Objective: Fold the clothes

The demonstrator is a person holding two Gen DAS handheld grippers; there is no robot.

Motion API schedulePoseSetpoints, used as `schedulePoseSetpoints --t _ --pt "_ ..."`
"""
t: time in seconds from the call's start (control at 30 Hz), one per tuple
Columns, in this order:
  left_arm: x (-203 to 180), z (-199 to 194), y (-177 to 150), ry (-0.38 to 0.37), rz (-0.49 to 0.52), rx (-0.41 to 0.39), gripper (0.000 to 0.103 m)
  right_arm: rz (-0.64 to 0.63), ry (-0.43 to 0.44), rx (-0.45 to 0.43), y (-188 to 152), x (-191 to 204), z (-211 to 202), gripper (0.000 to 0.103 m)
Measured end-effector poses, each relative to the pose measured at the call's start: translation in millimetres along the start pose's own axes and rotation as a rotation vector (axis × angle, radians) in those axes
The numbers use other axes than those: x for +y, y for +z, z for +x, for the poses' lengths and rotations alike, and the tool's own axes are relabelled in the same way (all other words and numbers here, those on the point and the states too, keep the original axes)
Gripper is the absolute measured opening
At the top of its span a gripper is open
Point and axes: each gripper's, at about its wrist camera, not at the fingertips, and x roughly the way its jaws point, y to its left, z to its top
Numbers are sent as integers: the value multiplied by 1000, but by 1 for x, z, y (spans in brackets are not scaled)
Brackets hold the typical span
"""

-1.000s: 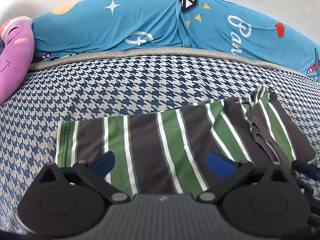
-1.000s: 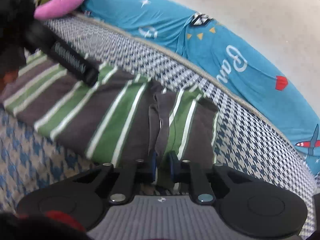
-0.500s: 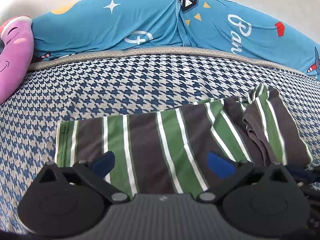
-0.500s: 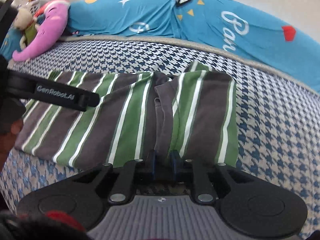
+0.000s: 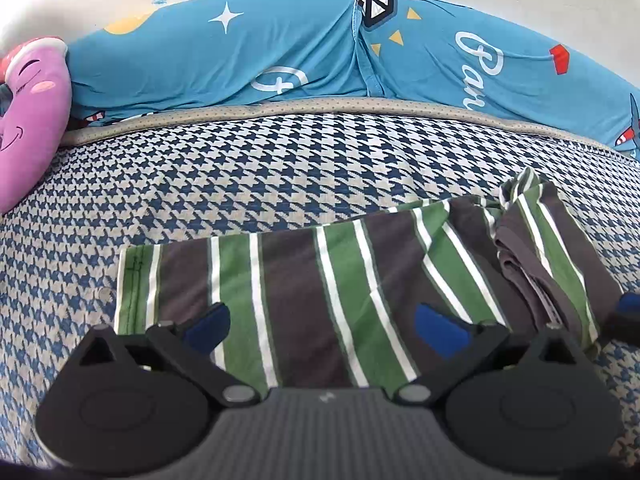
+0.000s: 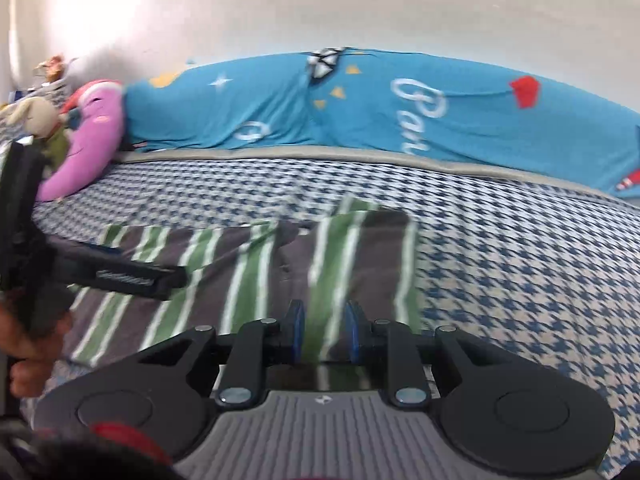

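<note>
A green, grey and white striped shirt lies as a long folded strip across the houndstooth bed cover. Its right end is doubled over onto itself. My left gripper hovers wide open over the strip's near edge, with nothing between its blue pads. My right gripper is above the near edge of the doubled end. Its jaws stand slightly apart and the cloth lies flat below, not pinched. In the right wrist view the left gripper reaches in from the left, held by a hand.
A long blue printed bolster runs along the wall behind the bed. A pink plush lies at the far left, with a beige stuffed toy beside it. Bare bed cover extends to the right of the shirt.
My right gripper's jaws parted and let go of the shirt's end. It rose, rolled level and drew back a little. The doubled end now rests flat. The left gripper stayed put.
</note>
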Motion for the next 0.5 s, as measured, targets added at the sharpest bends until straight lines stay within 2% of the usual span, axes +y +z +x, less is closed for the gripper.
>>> schedulePoseSetpoints --t 0.23,0.4,0.5 --pt "-4 -1 1 -3 2 -1 103 27 -80 21 1 -8 14 22" --pt "-3 0 2 -11 5 4 103 41 -72 122 -9 -10 39 23" --pt "-1 1 2 -18 3 12 103 82 -63 142 -13 -14 45 23"
